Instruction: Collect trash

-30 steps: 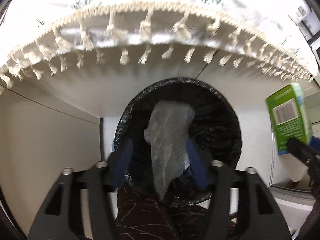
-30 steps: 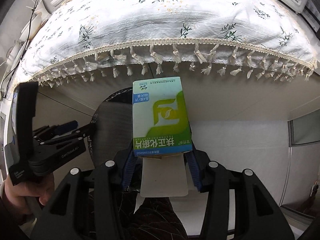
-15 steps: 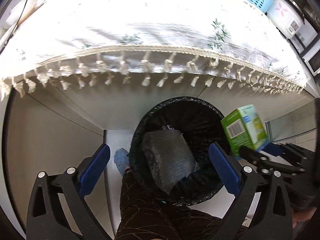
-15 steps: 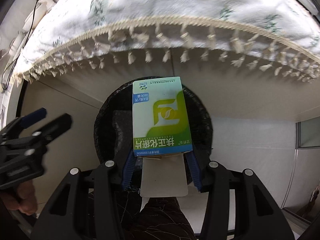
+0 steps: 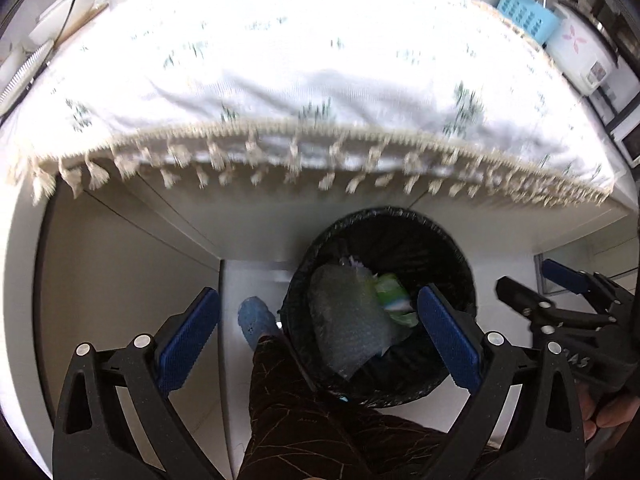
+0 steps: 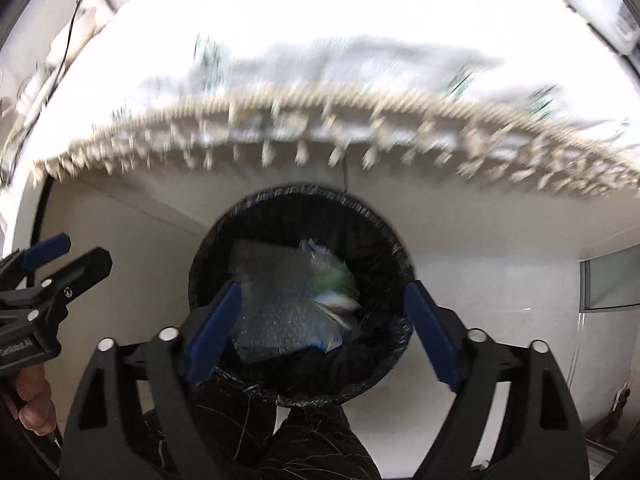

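Note:
A round bin with a black liner (image 5: 384,224) (image 6: 304,200) stands on the floor under the table's edge. Inside it lie a sheet of bubble wrap (image 5: 348,324) (image 6: 276,300) and the green and white box (image 5: 394,300) (image 6: 334,280), blurred in the right wrist view. My left gripper (image 5: 320,336) hangs above the bin, wide open and empty. My right gripper (image 6: 320,320) hovers right over the bin's mouth; its jaws are opening and nothing is between them. Each gripper shows at the edge of the other's view: the right gripper (image 5: 560,300) and the left gripper (image 6: 52,264).
A table with a white flowered cloth (image 5: 320,80) and tassel fringe (image 5: 320,160) overhangs the bin. A blue basket (image 5: 524,12) and a white rice cooker (image 5: 580,56) stand at its far right. The person's dark-patterned leg (image 5: 304,412) and blue slipper (image 5: 252,316) are beside the bin.
The left gripper let go of the bubble wrap, which now lies in the bin, and rose. The right gripper moved over the bin and released the green box, which dropped in.

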A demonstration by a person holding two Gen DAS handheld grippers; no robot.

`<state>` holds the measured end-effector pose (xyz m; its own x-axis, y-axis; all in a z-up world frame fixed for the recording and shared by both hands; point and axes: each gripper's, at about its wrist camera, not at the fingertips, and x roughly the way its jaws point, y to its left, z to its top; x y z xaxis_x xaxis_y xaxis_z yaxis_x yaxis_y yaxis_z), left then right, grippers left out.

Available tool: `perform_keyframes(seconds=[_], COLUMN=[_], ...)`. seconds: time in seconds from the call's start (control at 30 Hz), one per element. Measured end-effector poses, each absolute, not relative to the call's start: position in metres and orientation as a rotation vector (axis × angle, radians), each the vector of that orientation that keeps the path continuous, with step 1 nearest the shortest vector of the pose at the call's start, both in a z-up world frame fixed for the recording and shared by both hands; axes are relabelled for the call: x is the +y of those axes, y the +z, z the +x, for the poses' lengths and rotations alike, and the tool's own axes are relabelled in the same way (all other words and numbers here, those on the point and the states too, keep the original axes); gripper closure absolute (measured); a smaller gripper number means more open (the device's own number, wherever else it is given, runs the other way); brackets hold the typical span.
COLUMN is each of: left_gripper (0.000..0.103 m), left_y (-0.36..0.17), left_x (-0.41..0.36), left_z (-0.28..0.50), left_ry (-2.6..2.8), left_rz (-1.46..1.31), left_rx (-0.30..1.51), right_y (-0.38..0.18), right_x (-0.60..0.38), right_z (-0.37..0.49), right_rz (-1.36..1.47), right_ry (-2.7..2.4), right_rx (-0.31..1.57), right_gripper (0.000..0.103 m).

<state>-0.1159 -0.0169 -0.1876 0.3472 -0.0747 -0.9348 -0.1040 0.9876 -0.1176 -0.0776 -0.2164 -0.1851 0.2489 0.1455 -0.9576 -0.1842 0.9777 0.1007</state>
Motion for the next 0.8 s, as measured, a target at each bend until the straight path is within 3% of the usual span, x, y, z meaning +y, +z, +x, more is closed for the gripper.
perform_keyframes(seconds=[0.17, 0.47, 0.8], left_gripper=[0.006, 0.006, 0.006], left_y=[-0.139, -0.046, 0.004], left_x=[-0.01, 0.002, 0.004], left_z=[-0.109, -0.101, -0.104], left_ry=[0.023, 0.041, 0.054], left_rz=[-0.182, -0.217, -0.161], left_rx=[1.15, 1.069, 1.021], right_y=[-0.131, -0.026, 0.023], right_x=[-0.235, -0.257, -0.261], right_z=[-0.064, -0.056, -0.063], right_rz=[-0.031, -0.007, -0.019], right_ry=[0.18, 0.142, 0.146], right_rx=[1.206, 1.054, 0.995], right_gripper=[0.009, 0.008, 0.008])
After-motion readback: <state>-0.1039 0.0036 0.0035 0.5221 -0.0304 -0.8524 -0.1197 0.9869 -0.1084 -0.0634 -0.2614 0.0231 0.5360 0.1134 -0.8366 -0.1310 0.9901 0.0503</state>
